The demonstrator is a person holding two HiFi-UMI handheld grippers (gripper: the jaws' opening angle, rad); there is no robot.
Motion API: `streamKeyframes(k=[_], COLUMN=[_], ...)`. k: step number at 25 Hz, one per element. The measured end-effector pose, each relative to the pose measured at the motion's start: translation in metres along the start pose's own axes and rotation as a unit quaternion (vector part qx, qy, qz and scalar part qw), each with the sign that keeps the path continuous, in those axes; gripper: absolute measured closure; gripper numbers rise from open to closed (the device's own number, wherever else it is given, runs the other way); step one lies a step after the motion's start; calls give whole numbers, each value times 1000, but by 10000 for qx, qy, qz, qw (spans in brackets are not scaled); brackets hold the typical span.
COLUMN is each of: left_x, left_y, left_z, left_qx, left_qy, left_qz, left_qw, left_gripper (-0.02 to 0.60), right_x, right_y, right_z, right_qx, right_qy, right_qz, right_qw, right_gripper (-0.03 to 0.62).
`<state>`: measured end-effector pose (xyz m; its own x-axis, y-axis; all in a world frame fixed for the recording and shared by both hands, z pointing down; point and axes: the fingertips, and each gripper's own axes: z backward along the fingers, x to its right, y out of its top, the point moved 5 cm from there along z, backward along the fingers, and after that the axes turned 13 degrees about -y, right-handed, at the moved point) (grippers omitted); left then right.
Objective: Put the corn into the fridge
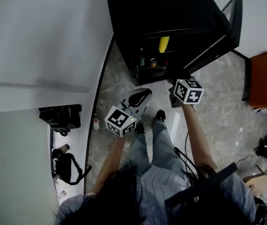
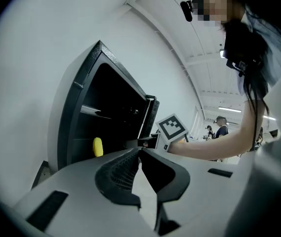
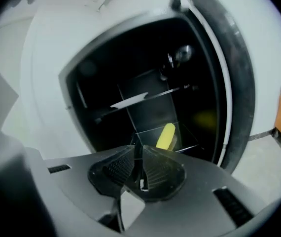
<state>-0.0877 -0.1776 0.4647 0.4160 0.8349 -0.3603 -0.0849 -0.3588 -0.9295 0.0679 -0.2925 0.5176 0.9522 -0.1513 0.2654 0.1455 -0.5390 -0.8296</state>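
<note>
Evidently the main step is done: we see the corn (image 3: 166, 136) lying inside the fridge (image 3: 130, 68). It is a yellow cob resting at a slight lean on a clear shelf (image 3: 148, 135) partway up the dark interior, and neither tool touches it. In the head view it shows as a yellow spot just inside the open front, above a lower level that carries a few small items (image 1: 147, 62) we cannot identify. The door (image 3: 236, 98) stands wide open at the right of the cabinet. We judge that what is left, if anything, is to swing this door shut. The task sentence asks only that the corn be placed, and that appears complete.

The right gripper (image 3: 139, 149) has its jaws brought together, the ribbed pads meeting at the tips with nothing between them. It sits in front of the opening, aimed toward the corn but well apart from it. The left gripper (image 2: 139, 151) likewise has its jaws closed tip to tip and holds nothing. The fridge's open front lies ahead of it and to its left, and it touches neither cabinet nor door. We note that both tools are outside the fridge, above the stone floor (image 1: 208, 107).
</note>
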Motion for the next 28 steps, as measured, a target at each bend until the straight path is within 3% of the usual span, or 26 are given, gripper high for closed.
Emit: streamKeyframes(k=[10, 19, 23, 28], left_x=[38, 72, 84, 98], left_y=[14, 5, -4, -1], left_z=[26, 63, 68, 61], left_qx=[13, -108, -297, -154], left_qy=[-299, -513, -509, -460], left_qz=[-27, 87, 29, 231], left_qw=[9995, 9986, 9983, 9986], left_gripper=[572, 574, 574, 574], right_x=[-44, -87, -91, -81], right_y=[-5, -17, -30, -38], right_z=[101, 166, 196, 226], right_qx=[233, 396, 369, 283], right_qy=[127, 283, 311, 304], right_qz=[-491, -493, -445, -383], right_qw=[9984, 9976, 9978, 9984], right_gripper=[533, 533, 533, 533])
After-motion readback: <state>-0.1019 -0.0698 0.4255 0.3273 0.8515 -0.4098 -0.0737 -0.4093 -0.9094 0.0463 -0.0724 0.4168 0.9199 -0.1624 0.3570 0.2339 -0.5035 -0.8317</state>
